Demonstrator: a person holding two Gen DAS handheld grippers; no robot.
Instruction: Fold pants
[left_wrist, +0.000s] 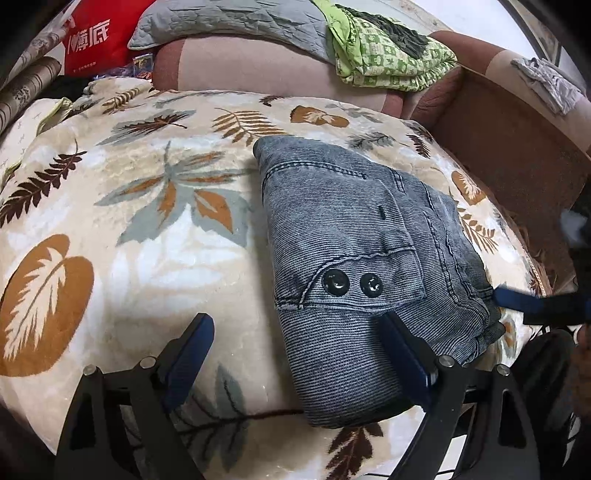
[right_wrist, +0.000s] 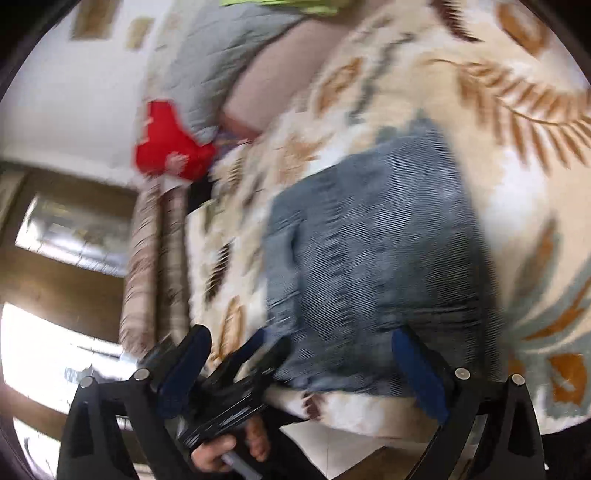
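Note:
Grey-blue denim pants (left_wrist: 351, 229) lie folded into a compact bundle on a leaf-patterned blanket (left_wrist: 147, 258), two black buttons facing up. My left gripper (left_wrist: 295, 325) hovers open over the bundle's near left corner, its right finger (left_wrist: 402, 350) above the denim, nothing pinched. One blue finger (left_wrist: 517, 300) of my right gripper reaches in at the bundle's right edge. The right wrist view is blurred: the pants (right_wrist: 369, 258) lie ahead, and my right gripper (right_wrist: 299, 332) stands wide open just short of them, holding nothing. The left gripper (right_wrist: 255, 354) and a hand (right_wrist: 221, 450) show beside it.
A pink sofa back (left_wrist: 240, 66) rises behind the blanket, carrying a grey quilted cover (left_wrist: 229, 22) and a green patterned cloth (left_wrist: 391, 55). A red bag (left_wrist: 96, 37) stands at the far left. A brown sofa section (left_wrist: 509, 147) lies to the right. Tiled floor (right_wrist: 332, 443) shows below the blanket's edge.

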